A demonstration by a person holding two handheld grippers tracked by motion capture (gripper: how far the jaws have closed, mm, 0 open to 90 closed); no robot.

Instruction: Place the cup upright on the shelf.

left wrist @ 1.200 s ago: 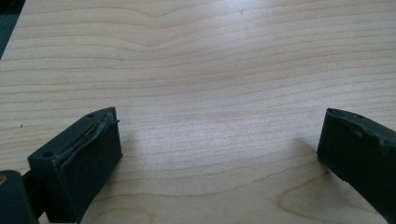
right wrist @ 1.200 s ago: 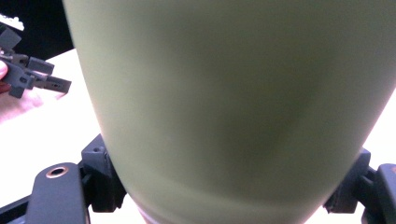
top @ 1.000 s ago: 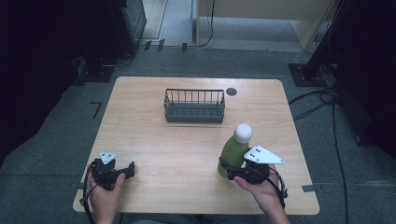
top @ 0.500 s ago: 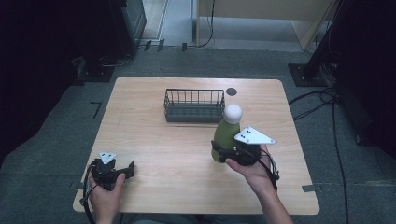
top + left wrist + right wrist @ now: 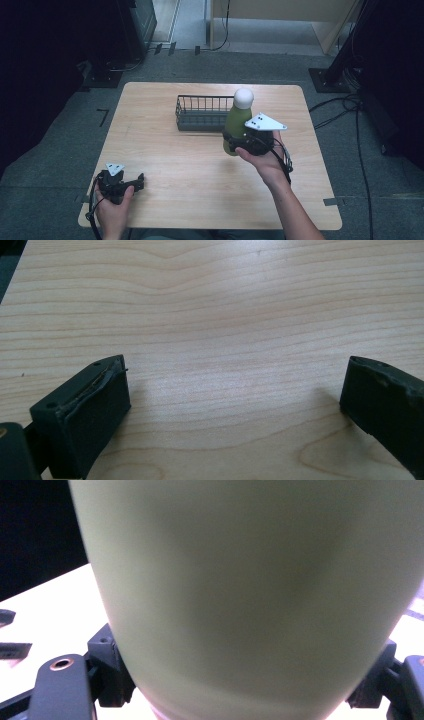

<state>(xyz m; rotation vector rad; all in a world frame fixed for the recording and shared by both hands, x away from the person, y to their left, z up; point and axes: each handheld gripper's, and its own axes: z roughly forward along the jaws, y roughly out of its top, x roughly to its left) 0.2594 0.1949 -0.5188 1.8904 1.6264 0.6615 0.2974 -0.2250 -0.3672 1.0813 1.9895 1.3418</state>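
High view: right claw point(image 5: 239, 143) clamped low on the green bottle point(image 5: 235, 127), upright, lifted just near of the wire basket point(image 5: 202, 112), likely its target.
Left claw point(image 5: 131, 182): open, empty, parked on the table point(image 5: 200, 200), near-left.
Right gripper view: bottle wedged between both jaws.

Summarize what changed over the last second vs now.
The right gripper, shut on the green bottle throughout, carried it up and away from the person's edge toward the wire basket; the bottle's white cap now overlaps the basket's right end in the high view. Nothing was grasped or released. The left gripper stayed put near the front-left of the table, jaws open and empty. The basket did not move.
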